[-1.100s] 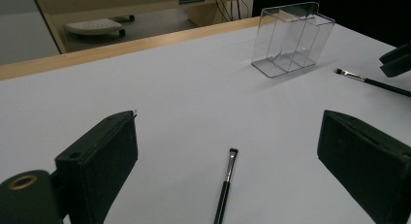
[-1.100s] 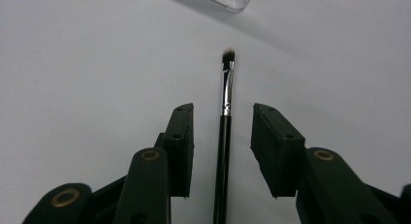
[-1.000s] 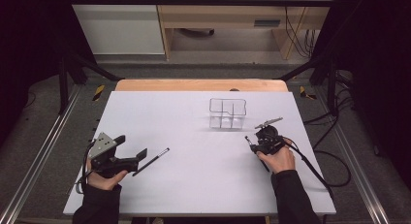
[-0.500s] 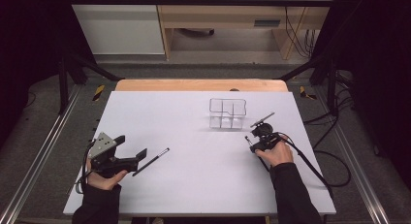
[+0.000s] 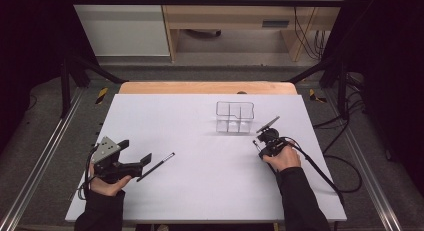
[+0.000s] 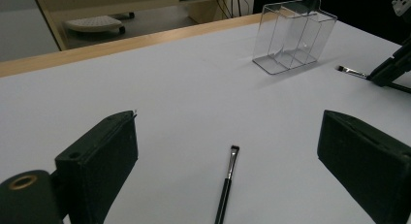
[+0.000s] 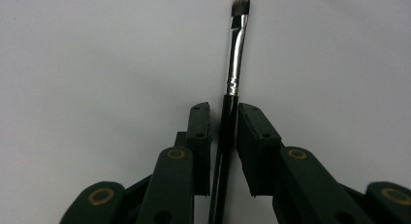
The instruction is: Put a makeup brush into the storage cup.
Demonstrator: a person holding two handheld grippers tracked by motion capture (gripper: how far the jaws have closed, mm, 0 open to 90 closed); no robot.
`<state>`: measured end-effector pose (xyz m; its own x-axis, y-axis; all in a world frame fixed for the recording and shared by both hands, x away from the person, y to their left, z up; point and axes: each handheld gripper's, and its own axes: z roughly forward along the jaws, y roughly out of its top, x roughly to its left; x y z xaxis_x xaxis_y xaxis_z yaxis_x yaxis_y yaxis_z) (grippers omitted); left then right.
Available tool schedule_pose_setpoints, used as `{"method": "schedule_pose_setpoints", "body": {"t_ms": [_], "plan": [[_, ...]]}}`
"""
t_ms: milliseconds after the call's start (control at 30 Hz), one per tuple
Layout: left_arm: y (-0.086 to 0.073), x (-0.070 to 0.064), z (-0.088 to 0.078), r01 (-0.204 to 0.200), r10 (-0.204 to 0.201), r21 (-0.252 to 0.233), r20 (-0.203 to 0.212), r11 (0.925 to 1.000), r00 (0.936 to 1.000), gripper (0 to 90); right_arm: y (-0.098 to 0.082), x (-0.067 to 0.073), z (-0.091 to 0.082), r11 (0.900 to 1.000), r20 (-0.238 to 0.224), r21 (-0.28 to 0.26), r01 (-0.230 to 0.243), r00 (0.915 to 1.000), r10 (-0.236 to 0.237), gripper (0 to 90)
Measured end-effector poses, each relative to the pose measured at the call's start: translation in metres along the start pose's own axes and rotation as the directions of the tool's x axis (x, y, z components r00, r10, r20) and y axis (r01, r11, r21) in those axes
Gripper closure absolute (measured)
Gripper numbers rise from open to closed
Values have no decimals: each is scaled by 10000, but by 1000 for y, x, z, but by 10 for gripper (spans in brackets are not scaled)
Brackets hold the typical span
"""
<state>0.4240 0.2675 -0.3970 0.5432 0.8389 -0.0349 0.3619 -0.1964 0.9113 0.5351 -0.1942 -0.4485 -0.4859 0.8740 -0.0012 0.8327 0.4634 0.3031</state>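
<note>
Two slim black makeup brushes lie on the white table. One brush rests just ahead of my left gripper, whose jaws stand wide open and empty. The handle of the other brush lies between the jaws of my right gripper, its bristles pointing away. Those jaws have just been closing and sit tight on both sides of the handle, with a thin gap still showing. A clear plastic organizer with several compartments stands upright just beyond the right gripper.
The table's wooden far edge runs behind the organizer. Black frame rails and cables flank the table at the right. Wooden furniture stands on the floor beyond.
My right hand has edged slightly left and the grey plate on its gripper has tilted. The left hand and its brush have stayed put.
</note>
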Motion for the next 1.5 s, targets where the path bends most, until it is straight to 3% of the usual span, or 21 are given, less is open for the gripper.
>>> {"method": "schedule_pose_setpoints", "body": {"t_ms": [300, 700, 933, 1133, 1233, 1267, 1300, 1333, 1500], "plan": [[0, -1, 1, -10, 10, 27, 4, 10000, 10000, 65, 1, 1, 0, 9996, -5, 146, -229, 9997, 229, 836], [0, -1, 1, -13, 13, 19, 3, 10000, 10000, 65, 2, 3, -1, 9994, 130, 166, -303, 9995, 301, 842], [0, -1, 1, -21, 21, 39, -3, 10000, 10000, 65, -1, 4, -11, 9985, -57, -433, -349, 9994, 347, 843], [0, -1, 1, -37, 37, 51, 15, 10000, 10000, 65, -7, 5, -25, 9909, -328, -1260, -470, 9985, 431, 842], [0, -2, 1, -36, 36, 46, 20, 10000, 10000, 65, -9, 6, -33, 9821, -476, -1788, -590, 9975, 513, 843], [0, -2, 1, -38, 38, 45, 17, 10000, 10000, 65, -12, 5, -38, 9722, -483, -2269, -579, 9977, 481, 843], [0, -2, 1, -39, 39, 45, 18, 10000, 10000, 65, -12, 5, -38, 9722, -483, -2269, -579, 9977, 481, 843], [0, -2, 1, -31, 30, 44, 25, 10000, 10000, 65, -13, 6, -44, 9607, -586, -2685, -703, 9967, 565, 842], [0, -2, 2, -34, 34, 43, 27, 10000, 10000, 65, -17, 10, -55, 9248, -610, -3710, -835, 9960, 655, 842]]}}
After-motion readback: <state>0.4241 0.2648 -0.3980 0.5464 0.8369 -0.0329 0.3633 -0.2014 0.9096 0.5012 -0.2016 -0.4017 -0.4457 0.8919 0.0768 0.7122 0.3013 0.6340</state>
